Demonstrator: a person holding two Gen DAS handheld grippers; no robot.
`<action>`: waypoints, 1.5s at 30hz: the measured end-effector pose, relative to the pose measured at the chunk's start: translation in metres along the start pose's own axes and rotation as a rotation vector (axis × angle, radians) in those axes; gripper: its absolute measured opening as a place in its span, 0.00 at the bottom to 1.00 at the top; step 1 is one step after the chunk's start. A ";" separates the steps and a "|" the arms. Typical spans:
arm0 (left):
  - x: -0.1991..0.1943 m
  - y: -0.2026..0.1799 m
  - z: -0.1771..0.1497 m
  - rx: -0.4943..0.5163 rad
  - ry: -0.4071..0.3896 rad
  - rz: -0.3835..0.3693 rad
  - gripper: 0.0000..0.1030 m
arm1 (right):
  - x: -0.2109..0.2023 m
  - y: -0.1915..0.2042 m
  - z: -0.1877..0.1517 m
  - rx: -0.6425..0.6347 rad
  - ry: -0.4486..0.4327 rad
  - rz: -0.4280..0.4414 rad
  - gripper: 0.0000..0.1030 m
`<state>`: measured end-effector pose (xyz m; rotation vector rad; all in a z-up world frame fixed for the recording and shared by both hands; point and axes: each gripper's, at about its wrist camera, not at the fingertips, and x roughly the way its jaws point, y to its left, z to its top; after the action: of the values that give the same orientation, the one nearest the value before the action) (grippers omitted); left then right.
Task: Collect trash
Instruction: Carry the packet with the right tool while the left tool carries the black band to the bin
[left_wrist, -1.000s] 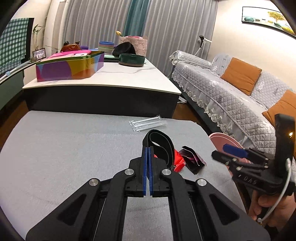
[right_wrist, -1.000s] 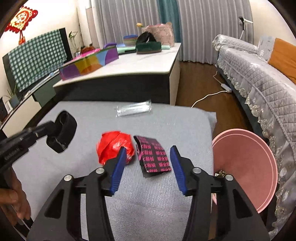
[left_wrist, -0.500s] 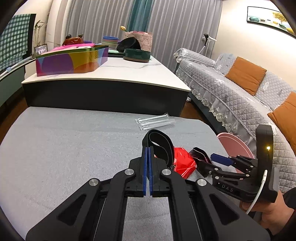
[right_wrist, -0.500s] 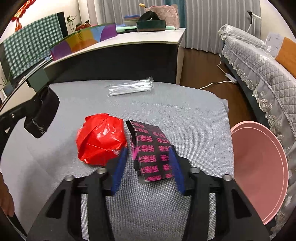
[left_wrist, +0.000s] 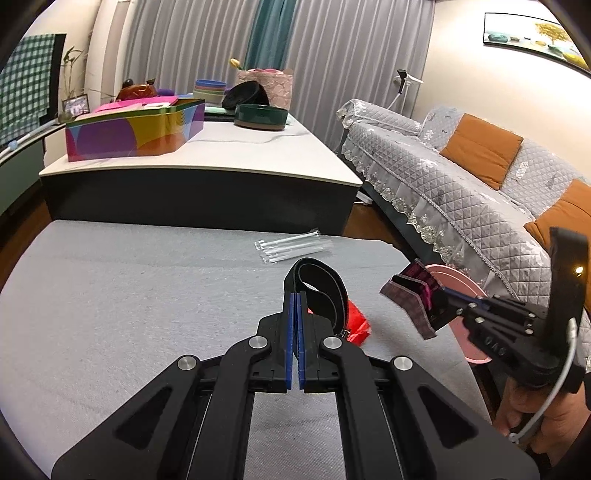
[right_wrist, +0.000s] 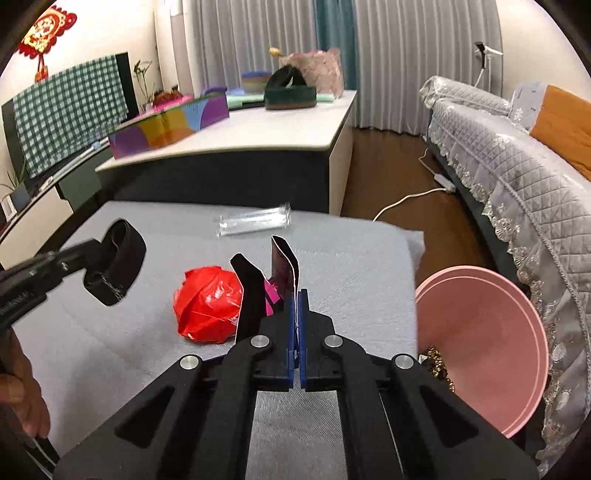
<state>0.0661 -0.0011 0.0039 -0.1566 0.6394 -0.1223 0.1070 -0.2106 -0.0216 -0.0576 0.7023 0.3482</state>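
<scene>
My right gripper (right_wrist: 297, 295) is shut on a black wrapper with pink print (right_wrist: 283, 264), folded between the pads and held above the grey-covered table (right_wrist: 351, 258). The left wrist view shows that right gripper (left_wrist: 439, 299) at the right with the wrapper (left_wrist: 410, 295) hanging in the air. My left gripper (left_wrist: 295, 295) is shut on a black band loop (left_wrist: 319, 284), which also shows at the left of the right wrist view as a black loop (right_wrist: 114, 266). A crumpled red plastic wad (right_wrist: 208, 302) lies on the table between both grippers. A pink bin (right_wrist: 480, 332) stands off the table's right edge.
A clear plastic sleeve (right_wrist: 255, 221) lies near the table's far edge. Behind it stands a white-topped low table (left_wrist: 221, 155) with a colourful tin (left_wrist: 133, 129) and a green bowl (left_wrist: 260, 116). A quilted sofa (left_wrist: 461, 199) runs along the right. A white cable (right_wrist: 410, 199) lies on the floor.
The right gripper came down over the black-and-pink wrapper, closed on it and lifted it off the table. The left gripper kept still with the black band.
</scene>
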 end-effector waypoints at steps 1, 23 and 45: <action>-0.001 -0.002 0.000 0.003 -0.001 -0.001 0.01 | -0.004 0.000 0.000 0.001 -0.009 0.000 0.02; -0.018 -0.027 0.001 0.040 -0.037 -0.034 0.02 | -0.074 -0.016 0.006 0.056 -0.170 -0.049 0.02; 0.010 -0.105 0.009 0.142 -0.013 -0.127 0.02 | -0.124 -0.107 0.009 0.159 -0.268 -0.228 0.02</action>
<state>0.0731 -0.1047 0.0242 -0.0604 0.6055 -0.2882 0.0609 -0.3464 0.0579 0.0590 0.4497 0.0782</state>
